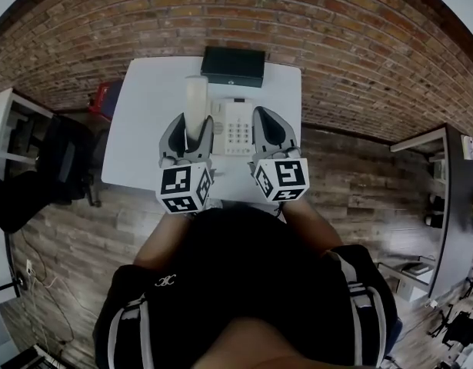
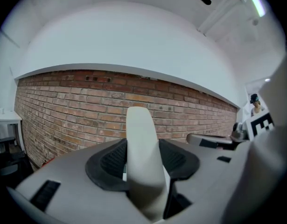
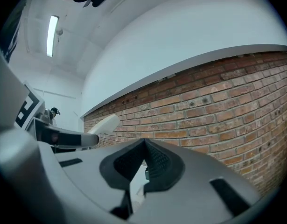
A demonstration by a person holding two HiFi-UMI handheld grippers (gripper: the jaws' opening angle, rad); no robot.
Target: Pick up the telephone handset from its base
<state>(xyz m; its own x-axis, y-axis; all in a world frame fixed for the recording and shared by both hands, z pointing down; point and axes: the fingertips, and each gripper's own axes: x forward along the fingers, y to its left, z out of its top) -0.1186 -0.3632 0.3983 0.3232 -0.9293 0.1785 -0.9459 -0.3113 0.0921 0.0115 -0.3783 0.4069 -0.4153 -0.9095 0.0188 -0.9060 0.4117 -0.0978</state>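
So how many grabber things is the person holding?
2. The left hand-held gripper is at the head view's left, clamped on the white handset. The right hand-held gripper is beside it, right of the keypad, jaws together, empty.

I see bare counter [image 1: 140, 125] left of the phone base [image 1: 238, 129]; a black box [image 1: 233, 66] blocks the far edge, with the brick wall [image 1: 344, 44] close behind it.

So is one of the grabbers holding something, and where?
Yes. The left gripper clamps the phone handset near its end closest to the person. The right gripper holds nothing.
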